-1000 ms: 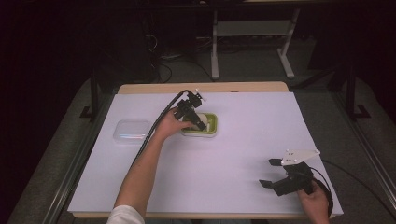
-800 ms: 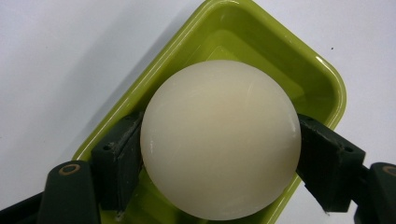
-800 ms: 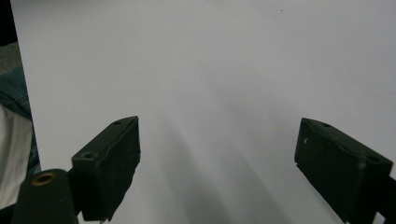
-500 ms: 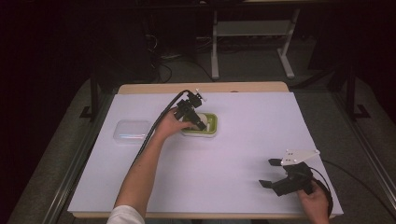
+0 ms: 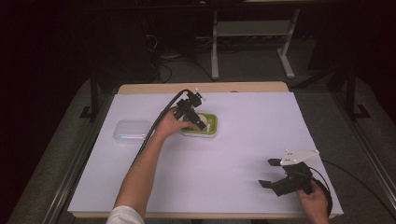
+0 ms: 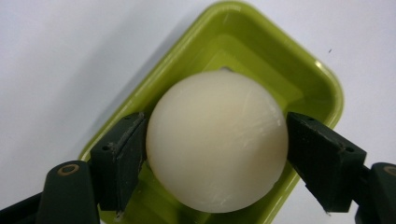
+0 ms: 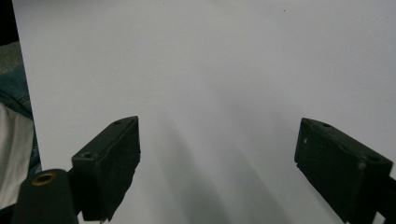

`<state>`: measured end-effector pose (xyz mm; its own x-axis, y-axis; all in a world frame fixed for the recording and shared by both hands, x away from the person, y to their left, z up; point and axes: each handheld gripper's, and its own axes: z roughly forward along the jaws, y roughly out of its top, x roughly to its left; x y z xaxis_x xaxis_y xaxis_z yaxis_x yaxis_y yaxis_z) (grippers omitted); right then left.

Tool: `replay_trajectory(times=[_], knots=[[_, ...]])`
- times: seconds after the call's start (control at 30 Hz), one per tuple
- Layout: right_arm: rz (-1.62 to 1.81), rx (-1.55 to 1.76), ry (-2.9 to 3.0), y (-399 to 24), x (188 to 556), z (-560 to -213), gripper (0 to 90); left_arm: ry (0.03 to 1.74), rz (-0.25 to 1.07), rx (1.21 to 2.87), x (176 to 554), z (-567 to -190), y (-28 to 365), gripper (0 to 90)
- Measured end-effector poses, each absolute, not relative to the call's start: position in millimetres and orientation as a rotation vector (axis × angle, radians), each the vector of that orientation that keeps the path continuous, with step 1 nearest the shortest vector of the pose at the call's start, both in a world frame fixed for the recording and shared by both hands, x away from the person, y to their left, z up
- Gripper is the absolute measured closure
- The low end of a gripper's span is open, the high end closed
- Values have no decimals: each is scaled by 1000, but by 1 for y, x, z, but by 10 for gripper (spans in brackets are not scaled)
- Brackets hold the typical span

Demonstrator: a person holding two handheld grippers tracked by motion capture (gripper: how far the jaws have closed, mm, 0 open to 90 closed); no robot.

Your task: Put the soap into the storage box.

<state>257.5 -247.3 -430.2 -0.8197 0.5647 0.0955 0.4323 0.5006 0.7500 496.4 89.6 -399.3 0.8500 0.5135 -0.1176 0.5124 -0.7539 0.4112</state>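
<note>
White-covered table (image 5: 243, 140), dark room behind. Left tool (image 5: 198, 122): jaws clamped on both sides of cream ball (image 6: 217, 140), held over green tray (image 6: 275, 60). Clear lidded box (image 5: 132, 131) beside forearm. Right tool (image 5: 273, 173): jaws wide apart, holding nothing, near table's right front.
</note>
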Motion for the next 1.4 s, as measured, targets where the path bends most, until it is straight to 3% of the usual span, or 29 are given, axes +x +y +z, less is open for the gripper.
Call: replay_trajectory(times=[0.93,1.4], knots=[[1210,869,2577,-247,258,-430,136,660,21,2559,473,-370,94,230],[1191,879,2575,-248,259,-431,136,622,6,2521,452,-362,115,229]])
